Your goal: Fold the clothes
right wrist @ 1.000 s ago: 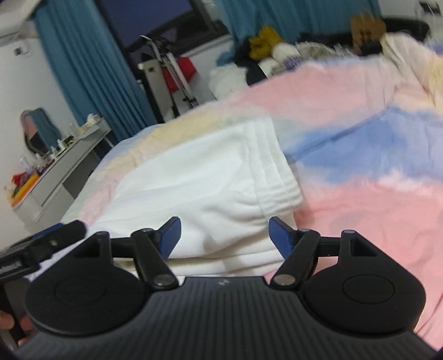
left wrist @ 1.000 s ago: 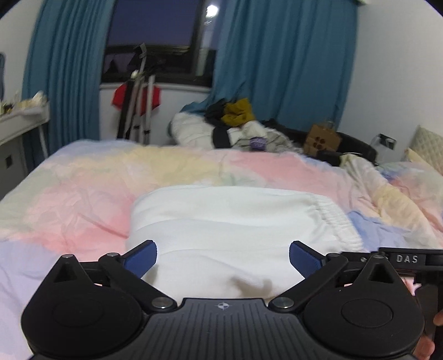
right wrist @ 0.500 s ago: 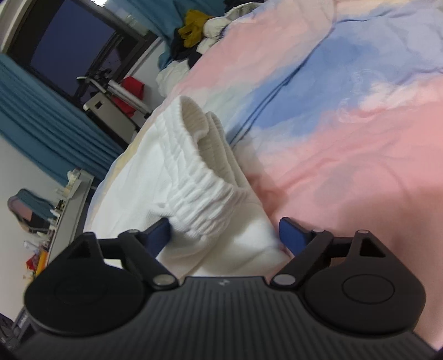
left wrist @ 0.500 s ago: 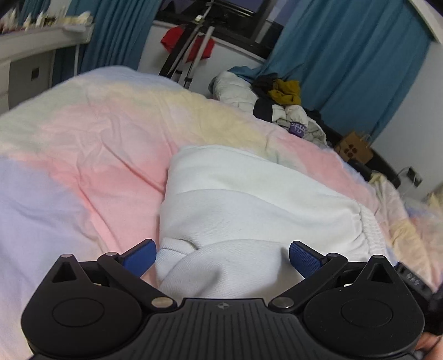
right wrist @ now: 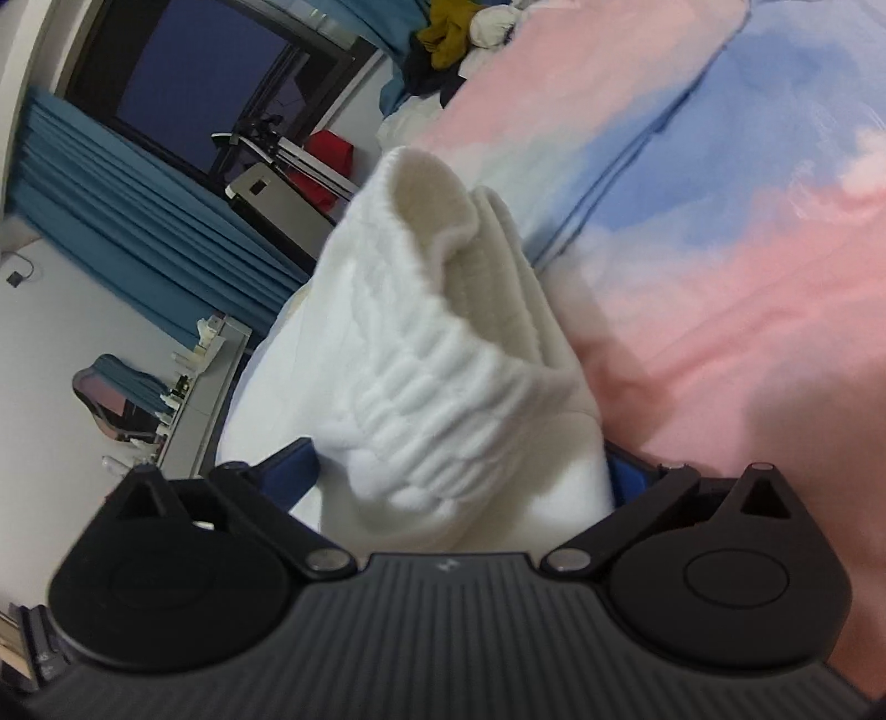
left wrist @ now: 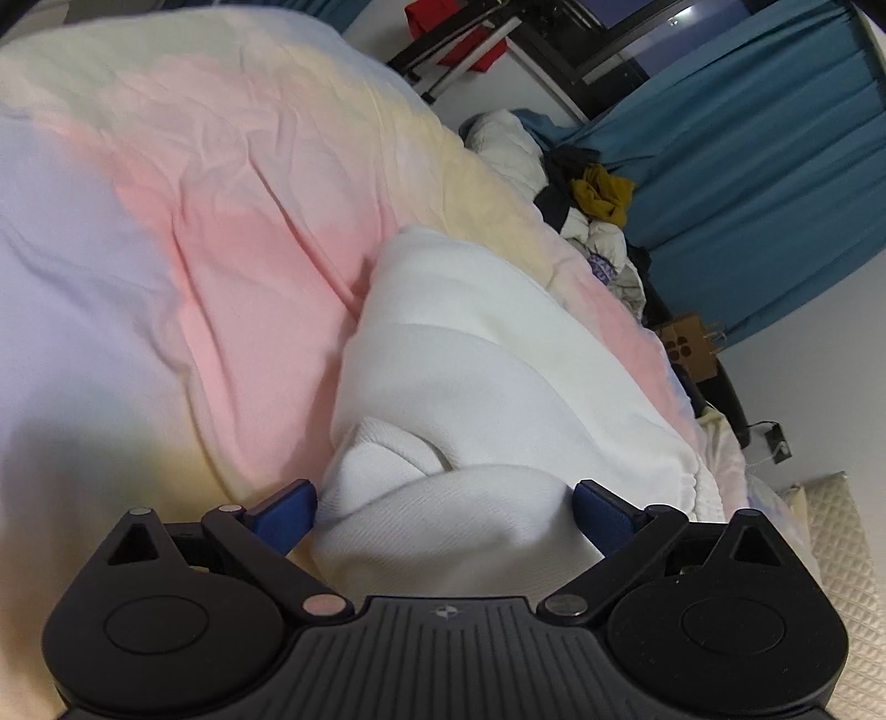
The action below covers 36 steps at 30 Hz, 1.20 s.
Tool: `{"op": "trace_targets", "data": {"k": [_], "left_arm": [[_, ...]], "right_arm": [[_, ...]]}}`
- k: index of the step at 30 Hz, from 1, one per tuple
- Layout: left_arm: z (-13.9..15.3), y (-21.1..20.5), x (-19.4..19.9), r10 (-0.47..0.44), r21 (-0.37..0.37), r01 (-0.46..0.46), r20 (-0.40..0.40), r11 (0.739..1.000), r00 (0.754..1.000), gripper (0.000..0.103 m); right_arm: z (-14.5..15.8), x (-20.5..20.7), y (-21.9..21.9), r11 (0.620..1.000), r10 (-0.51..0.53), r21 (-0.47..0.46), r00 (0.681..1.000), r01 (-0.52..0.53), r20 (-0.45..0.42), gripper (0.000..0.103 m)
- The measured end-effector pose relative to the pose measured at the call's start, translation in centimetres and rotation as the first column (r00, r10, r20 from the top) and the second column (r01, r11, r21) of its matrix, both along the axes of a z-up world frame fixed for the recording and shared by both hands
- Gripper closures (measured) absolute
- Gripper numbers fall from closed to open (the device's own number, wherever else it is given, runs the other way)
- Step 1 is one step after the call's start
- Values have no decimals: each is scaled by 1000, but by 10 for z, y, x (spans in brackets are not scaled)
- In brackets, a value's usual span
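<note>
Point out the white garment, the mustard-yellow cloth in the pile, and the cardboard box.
White garment (left wrist: 498,376): left wrist view, on its smooth upper fold.
Mustard-yellow cloth (left wrist: 603,194): left wrist view, middle of the crumpled piece atop the pile.
Cardboard box (left wrist: 689,351): left wrist view, on its printed face.

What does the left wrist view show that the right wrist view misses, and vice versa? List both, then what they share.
Only the left wrist view: a brown cardboard box past the bed's far edge, a quilted cream pillow, and the left gripper, jaws wide around white fabric.

Only the right wrist view: the garment's ribbed elastic band, a mirror by a white shelf, and the right gripper, fingers spread.

Both: the white garment, pastel duvet, teal curtains, and mustard cloth.
</note>
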<state>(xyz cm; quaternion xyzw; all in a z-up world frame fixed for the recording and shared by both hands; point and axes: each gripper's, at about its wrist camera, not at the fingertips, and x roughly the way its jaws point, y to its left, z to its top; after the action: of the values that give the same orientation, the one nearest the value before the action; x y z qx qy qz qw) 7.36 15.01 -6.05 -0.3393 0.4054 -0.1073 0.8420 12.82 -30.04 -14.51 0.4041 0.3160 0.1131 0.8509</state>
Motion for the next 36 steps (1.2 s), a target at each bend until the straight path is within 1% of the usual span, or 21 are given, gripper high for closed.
{"op": "trace_targets", "data": {"k": [2,3,4,5,6,7,8,9,10,11,13,15,16,18,20,24,25,27,31,34,36], "left_arm": [[-4,-3,3,-3,8,3,-12,1000,1000,9],[-5,-3,3,-2,16,2,-14,1000,1000,11],[-6,-3,2,0,25,0,-14,1000,1000,13],[-7,-4,2,-1,32,1,-12,999,1000,16],[-6,-5,3,-5,41,5,-8,999,1000,21],[-4,-8,3,-7,53,7,-1,999,1000,23],[2,-12,1,-5,72,4,15,997,1000,26],[9,-16,-1,-4,90,1,31,996,1000,28],[15,-20,-3,-3,108,-2,47,994,999,30],[21,-24,-4,-2,126,-6,63,992,998,35],[34,-32,-8,-2,162,-14,94,987,996,44],[46,-40,-11,-2,198,-23,126,980,992,57],[52,-44,-13,-3,215,-28,142,976,990,59],[66,-53,-16,-6,245,-38,176,969,984,64],[92,-71,-14,-14,247,-44,228,968,974,65],[143,-107,-10,-31,249,-55,330,967,943,65],[154,-118,-8,-39,250,-54,351,967,936,65],[166,-149,5,-69,253,-30,371,967,926,65],[170,-223,40,-132,263,26,394,964,910,66],[161,-282,74,-163,257,62,394,964,904,67],[155,-318,96,-181,247,86,393,965,902,67]], "right_arm": [[10,-7,1,999,4,38,998,-6,68,1],[15,-10,3,999,8,43,995,-12,96,5],[19,-11,6,999,19,25,993,-22,114,7],[23,-13,9,1000,29,8,991,-31,131,16],[26,-12,12,999,36,-23,991,-34,130,27],[24,-9,15,997,35,-65,994,-29,99,32],[20,-8,17,996,31,-88,997,-25,71,38],[18,-7,17,995,27,-97,998,-22,60,46],[20,-8,17,995,25,-100,997,-18,68,49],[22,-9,17,994,24,-106,996,-16,80,55],[33,-13,22,992,28,-128,992,-12,120,60],[45,-16,26,989,33,-147,986,-9,165,66],[51,-17,24,992,32,-127,981,-8,189,67],[64,-18,15,999,19,-44,972,-9,236,69],[79,-17,6,1000,10,19,957,-16,290,70],[113,-14,-26,994,-40,109,918,-4,395,71],[120,-12,-37,992,-61,128,909,8,412,71],[131,-8,-59,987,-102,160,891,34,443,71],[146,3,-111,979,-180,171,857,109,483,71],[150,17,-151,969,-242,166,834,183,496,71],[149,29,-178,962,-271,160,813,219,515,71]]}}
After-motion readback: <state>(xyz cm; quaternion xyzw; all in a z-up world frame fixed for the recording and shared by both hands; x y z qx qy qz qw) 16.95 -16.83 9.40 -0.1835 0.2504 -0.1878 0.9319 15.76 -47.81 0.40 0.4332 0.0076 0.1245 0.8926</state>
